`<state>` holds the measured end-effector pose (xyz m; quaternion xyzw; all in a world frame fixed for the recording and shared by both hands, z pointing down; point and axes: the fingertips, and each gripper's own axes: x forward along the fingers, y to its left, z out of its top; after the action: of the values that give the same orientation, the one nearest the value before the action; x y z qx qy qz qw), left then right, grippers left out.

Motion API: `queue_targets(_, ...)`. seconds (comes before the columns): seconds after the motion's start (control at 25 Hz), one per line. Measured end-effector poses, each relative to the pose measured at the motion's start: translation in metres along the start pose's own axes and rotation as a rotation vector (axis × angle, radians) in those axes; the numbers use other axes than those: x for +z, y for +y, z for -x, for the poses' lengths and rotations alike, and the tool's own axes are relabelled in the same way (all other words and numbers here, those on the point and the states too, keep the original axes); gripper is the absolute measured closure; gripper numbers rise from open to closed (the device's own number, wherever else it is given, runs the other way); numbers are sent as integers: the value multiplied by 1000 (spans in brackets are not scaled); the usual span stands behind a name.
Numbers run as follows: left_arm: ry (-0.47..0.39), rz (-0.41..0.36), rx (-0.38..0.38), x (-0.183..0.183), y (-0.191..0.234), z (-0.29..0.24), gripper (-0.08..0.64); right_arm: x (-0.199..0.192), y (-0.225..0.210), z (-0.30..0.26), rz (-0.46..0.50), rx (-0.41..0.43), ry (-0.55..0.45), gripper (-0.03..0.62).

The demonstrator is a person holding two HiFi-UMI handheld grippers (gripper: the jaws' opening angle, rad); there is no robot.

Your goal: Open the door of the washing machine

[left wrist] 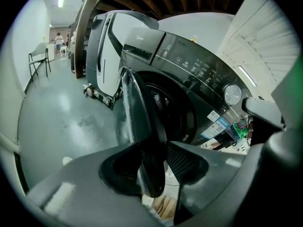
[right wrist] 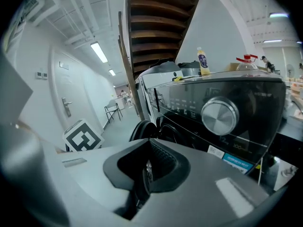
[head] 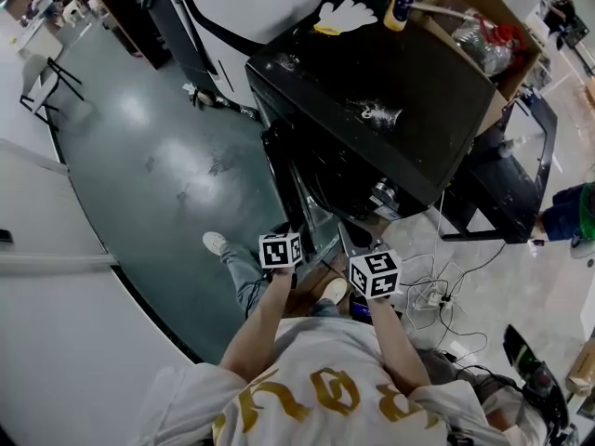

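The black washing machine (head: 372,100) stands right in front of me. Its round door (left wrist: 142,112) is swung partly out from the drum opening (left wrist: 177,110). My left gripper (left wrist: 151,171) is shut on the door's lower rim, which runs between the two jaws. From the head view the left gripper (head: 286,235) is at the door's edge (head: 296,189). My right gripper (right wrist: 144,174) is held beside it, jaws together with nothing between them; it points at the door (right wrist: 142,129) below the control knob (right wrist: 219,116). The head view shows the right gripper (head: 363,249) low at the machine's front.
A yellow-capped bottle (head: 401,0) and a cardboard box (head: 483,26) sit on the machine's top. A white appliance (head: 251,7) stands behind on the left. Cables and a power strip (head: 432,295) lie on the floor at the right. A chair (head: 42,82) is far left.
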<state>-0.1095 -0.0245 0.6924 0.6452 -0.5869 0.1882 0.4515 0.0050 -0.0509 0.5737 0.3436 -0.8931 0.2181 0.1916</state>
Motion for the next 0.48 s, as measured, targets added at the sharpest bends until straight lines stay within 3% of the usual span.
queue_targets(0.32, -1, 24, 46, -11, 37, 22, 413, -1, 27, -18, 33, 56, 19, 569)
queue_targets(0.48, 36, 23, 16, -16, 54, 25, 416, 2, 41, -23, 45, 106, 10, 569)
